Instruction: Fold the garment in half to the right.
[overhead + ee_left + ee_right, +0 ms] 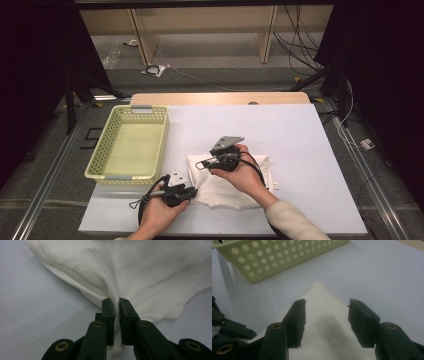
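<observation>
1. A white cloth (230, 182) lies folded near the front edge of the table (300, 130), right of a pale yellow basket (129, 142) at the left edge.
2. The left gripper (115, 305) is clamped narrow on a bunched fold at the cloth's near-left corner; fabric is drawn up between its jaws.
3. The right gripper (325, 315) hovers over the cloth's far-left corner, jaws about half open and astride that corner without pressing it.
4. Risk: the right gripper could close above the fabric and catch nothing, since the corner lies flat on the table beneath the jaws.
5. Risk: it could pinch only the top layer, letting the fold beneath fall open when lifted.
6. Risk: a pull from the left gripper's tight hold may drag the cloth and slide the far corner out from between the waiting jaws.
7. Risk: the two grippers work close together on the cloth's left side, so a hasty reach could knock one against the other.
</observation>
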Tool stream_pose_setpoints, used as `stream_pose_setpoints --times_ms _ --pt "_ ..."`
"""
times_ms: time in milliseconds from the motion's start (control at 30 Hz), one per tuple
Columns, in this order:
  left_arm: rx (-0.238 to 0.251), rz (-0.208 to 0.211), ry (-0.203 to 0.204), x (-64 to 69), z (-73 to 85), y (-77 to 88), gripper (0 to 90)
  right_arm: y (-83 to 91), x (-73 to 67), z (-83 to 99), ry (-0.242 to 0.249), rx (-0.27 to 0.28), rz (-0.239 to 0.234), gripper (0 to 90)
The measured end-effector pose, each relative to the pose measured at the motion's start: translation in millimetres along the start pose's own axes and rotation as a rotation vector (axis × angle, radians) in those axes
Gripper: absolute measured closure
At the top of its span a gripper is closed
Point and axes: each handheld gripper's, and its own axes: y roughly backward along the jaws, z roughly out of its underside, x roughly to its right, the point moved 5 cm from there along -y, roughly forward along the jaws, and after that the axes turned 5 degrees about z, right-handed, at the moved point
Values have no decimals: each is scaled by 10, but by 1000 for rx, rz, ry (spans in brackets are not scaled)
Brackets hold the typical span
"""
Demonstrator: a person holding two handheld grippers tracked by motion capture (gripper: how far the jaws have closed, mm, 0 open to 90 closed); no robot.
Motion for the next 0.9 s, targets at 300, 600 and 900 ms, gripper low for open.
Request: stream_pose_setpoints --times_ms 300,600,900 --pt "-2 1 -1 8 14 17 831 -347 -85 -153 19 -78 -34 506" --pt "-9 0 -7 13 14 14 831 -546 -113 -201 55 -109 -40 512" --pt "-7 4 -2 8 18 14 830 -692 -162 -167 75 -172 -45 555"
